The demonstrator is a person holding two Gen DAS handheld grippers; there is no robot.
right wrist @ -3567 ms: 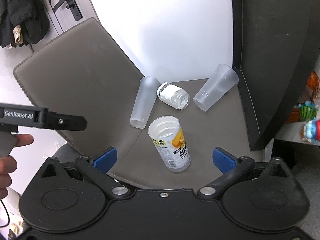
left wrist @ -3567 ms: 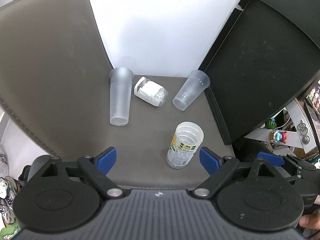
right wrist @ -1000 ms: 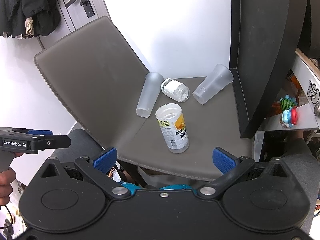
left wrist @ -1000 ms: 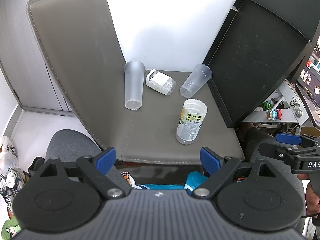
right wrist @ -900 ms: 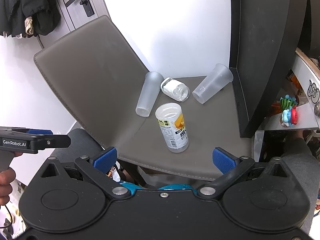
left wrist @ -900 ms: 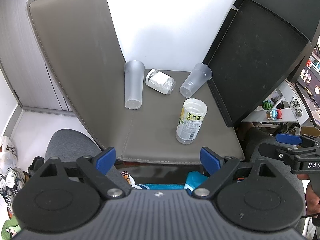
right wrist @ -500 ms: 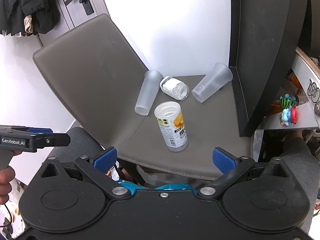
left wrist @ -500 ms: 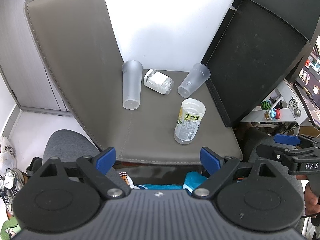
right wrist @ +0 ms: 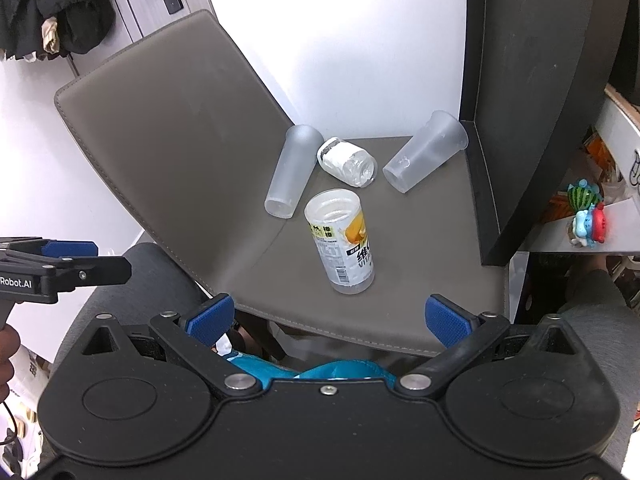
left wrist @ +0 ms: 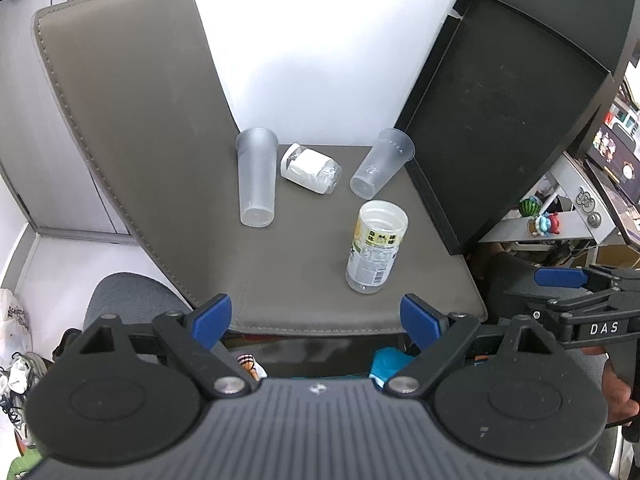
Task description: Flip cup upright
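Note:
On the grey chair seat [left wrist: 304, 280] stand a tall frosted cup [left wrist: 257, 176], upright, and a clear cup with a yellow label [left wrist: 375, 246], upright near the front. A shorter frosted cup [left wrist: 381, 166] also appears upright at the back right. A small clear cup with a white label [left wrist: 310, 168] lies on its side between the frosted ones. The same cups show in the right wrist view: tall [right wrist: 293, 170], labelled [right wrist: 342, 240], short [right wrist: 425, 156], lying [right wrist: 346, 163]. My left gripper [left wrist: 316, 314] and right gripper [right wrist: 326, 316] are open, empty, held back off the seat's front edge.
The chair's grey backrest [left wrist: 132, 112] rises at the left. A black panel [left wrist: 500, 120] stands along the seat's right side. A white wall is behind. A shelf with small toys [right wrist: 586, 212] is at the right. My knees are below the seat's front edge.
Both grippers have drawn back and up from the seat since 3.6 s ago; in the last second the views shift only slightly. The cups have not moved.

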